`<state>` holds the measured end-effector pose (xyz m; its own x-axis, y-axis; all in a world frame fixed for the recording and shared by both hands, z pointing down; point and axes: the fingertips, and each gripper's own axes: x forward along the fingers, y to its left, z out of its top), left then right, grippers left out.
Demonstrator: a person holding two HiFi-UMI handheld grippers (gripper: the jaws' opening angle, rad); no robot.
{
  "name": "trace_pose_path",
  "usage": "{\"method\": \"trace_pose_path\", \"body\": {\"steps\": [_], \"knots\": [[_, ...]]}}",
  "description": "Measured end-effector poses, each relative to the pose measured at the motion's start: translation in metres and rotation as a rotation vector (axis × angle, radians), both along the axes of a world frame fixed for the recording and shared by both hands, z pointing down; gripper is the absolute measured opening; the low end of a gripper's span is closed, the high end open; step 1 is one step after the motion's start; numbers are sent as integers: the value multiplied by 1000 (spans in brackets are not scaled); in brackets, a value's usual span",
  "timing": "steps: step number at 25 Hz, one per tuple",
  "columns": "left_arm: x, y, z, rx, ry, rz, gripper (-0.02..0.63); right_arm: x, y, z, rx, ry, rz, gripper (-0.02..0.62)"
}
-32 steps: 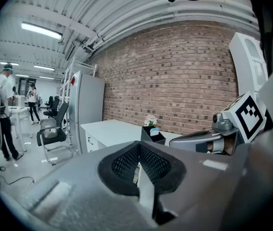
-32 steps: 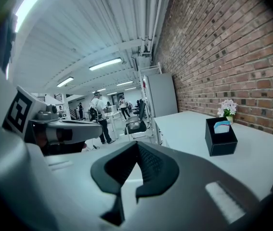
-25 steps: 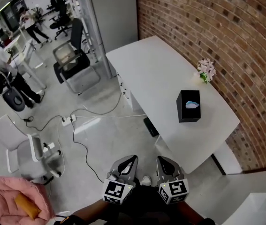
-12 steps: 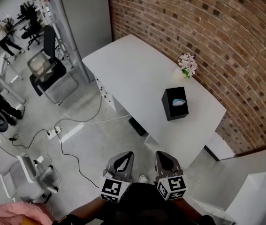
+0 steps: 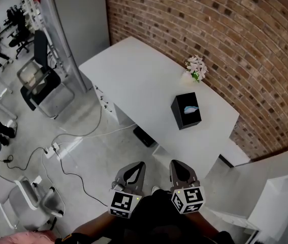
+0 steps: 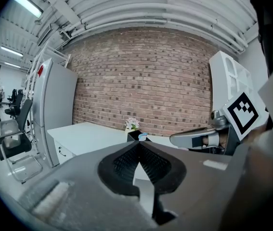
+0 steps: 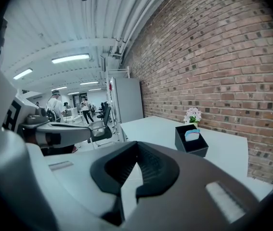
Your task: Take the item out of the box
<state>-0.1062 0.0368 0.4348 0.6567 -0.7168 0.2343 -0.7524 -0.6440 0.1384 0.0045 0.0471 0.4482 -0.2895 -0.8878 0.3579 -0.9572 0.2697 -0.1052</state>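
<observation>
The item [image 5: 190,109] – a pale blue thing, too small to name more closely – sits inside the black box [image 5: 186,111], its top edge showing just above the open rim. The box stands upright on the white table [image 5: 144,80], toward the end nearer you and on the side by the brick wall [image 5: 225,29]. A small bunch of pink-and-white flowers [image 5: 195,66] stands on the same table, near the box but apart from it, close against the wall. Your right gripper [image 7: 136,148] has its jaws pressed together with nothing between them; in its own view the box lies ahead and to the right, well apart from the tips. Your left gripper [image 6: 138,146] is the same – pads meeting at the tip, nothing held – and its view looks over the closed jaws toward the box and flowers. In the head view both grippers hang low, side by side, close to your body, over the grey floor and short of the table's near end. Further out, to your left, cables [image 5: 77,136] trail across the floor to a power strip [image 5: 50,149], a black office chair [image 5: 39,80] stands by a grey pillar [image 5: 77,14], and another chair's wheeled base shows at the lower left edge.
</observation>
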Motion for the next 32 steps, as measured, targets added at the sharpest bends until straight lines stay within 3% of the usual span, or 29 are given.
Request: {"method": "trace_pose_path", "body": {"steps": [12, 32], "knots": [[12, -46, -1, 6, 2, -3, 3, 13, -46, 5, -3, 2, 6, 2], [140, -179, 15, -20, -10, 10, 3, 138, -173, 31, -58, 25, 43, 2]]}}
